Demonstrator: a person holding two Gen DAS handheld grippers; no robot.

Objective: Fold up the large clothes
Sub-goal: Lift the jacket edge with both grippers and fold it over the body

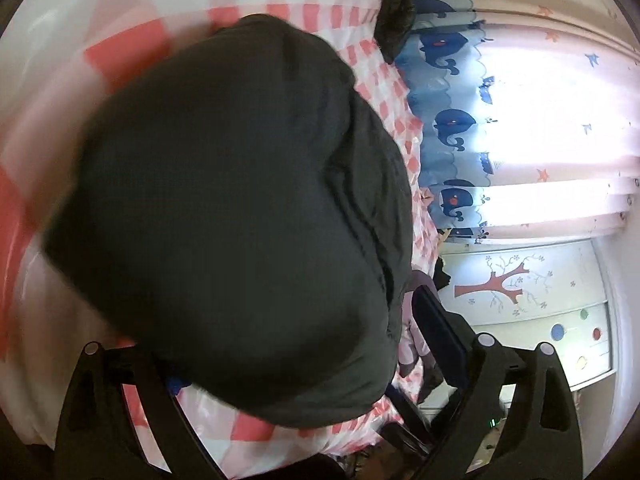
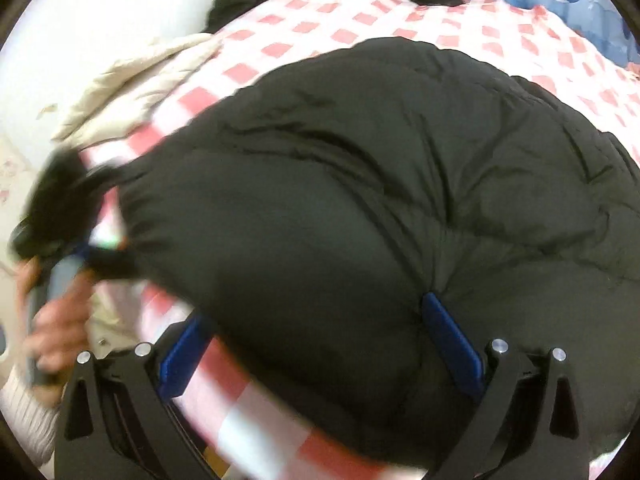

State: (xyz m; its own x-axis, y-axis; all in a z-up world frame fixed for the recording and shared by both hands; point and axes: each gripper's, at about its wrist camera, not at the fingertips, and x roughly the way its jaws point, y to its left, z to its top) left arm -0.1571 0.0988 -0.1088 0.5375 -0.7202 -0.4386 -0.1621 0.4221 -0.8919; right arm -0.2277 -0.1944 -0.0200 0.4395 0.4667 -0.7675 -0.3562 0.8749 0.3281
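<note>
Both tools (image 1: 304,344) (image 2: 320,344) gape over black jacket (image 2: 360,200); no lettering readable.

I see one large black puffer jacket (image 2: 360,216), thick and quilted, with stitched seams and creases running across its matte shell. It lies bunched into a rounded, doubled-over mound on the bed's pink-and-white checked sheet (image 2: 304,28). From my right hand-held gripper (image 2: 320,344) it fills the space directly ahead and bulges between the spread fingers. From my left hand-held gripper (image 1: 304,360) it sits just in front, its near edge lying between the wide-apart fingers; whether it touches them I cannot tell. Motion blur softens its left edge.
</note>
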